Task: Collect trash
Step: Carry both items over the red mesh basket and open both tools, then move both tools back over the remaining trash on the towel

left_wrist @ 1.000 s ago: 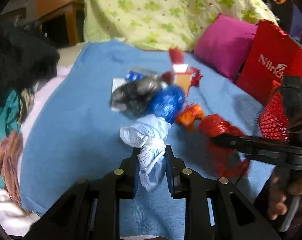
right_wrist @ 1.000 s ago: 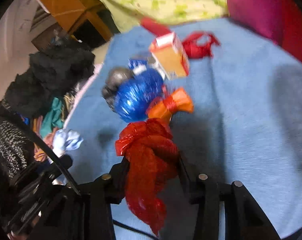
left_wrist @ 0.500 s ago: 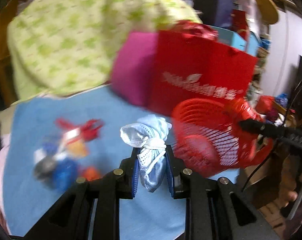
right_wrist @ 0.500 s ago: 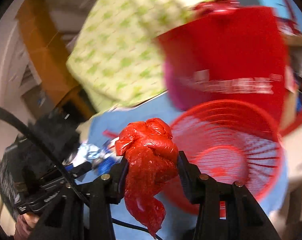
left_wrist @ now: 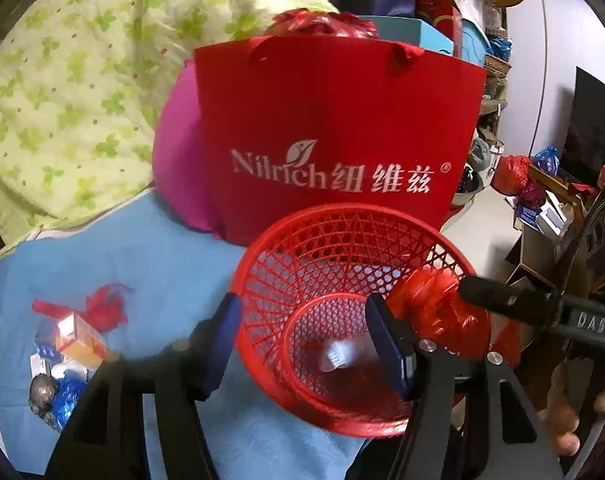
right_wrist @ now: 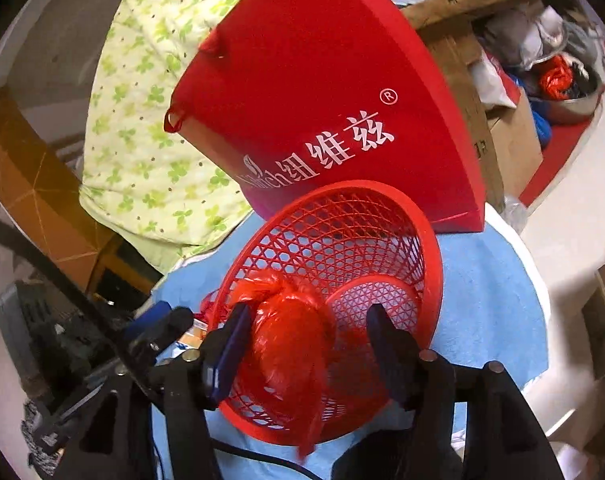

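The red mesh basket (left_wrist: pixel 342 248) sits near the right edge of the blue blanket (left_wrist: pixel 142 248), tipped toward the cameras, and both pieces of trash are now at it. The pale blue-white wad (left_wrist: pixel 338 356), clamped in the left gripper (left_wrist: pixel 302 332) a second ago, lies blurred on the basket's floor; that gripper's jaws have just been opening and now stand half wide, with nothing pressed between them. The crumpled red plastic bag (right_wrist: pixel 290 336), pinched half a second ago, hangs loose between the jaws of the right gripper (right_wrist: pixel 306 332) above the basket's near rim; those jaws have also just been opening, and the right pad is clear of the bag, while the left pad sits just beside it. Both views have swung from the trash pile to the basket.

The remaining trash pile (left_wrist: pixel 66 360) — an orange carton, a blue foil ball, a grey lump and red scraps — lies near the blanket's left edge, well apart from the basket. Directly behind the basket a red paper bag (left_wrist: pixel 342 120) stands upright, printed in white "Nilrich" with Chinese characters and an ® mark. A magenta pillow (left_wrist: pixel 178 160) leans beside it, with a green-patterned quilt (left_wrist: pixel 82 80) behind. A hand (left_wrist: pixel 574 412) on the right gripper's handle shows at the left view's lower right.
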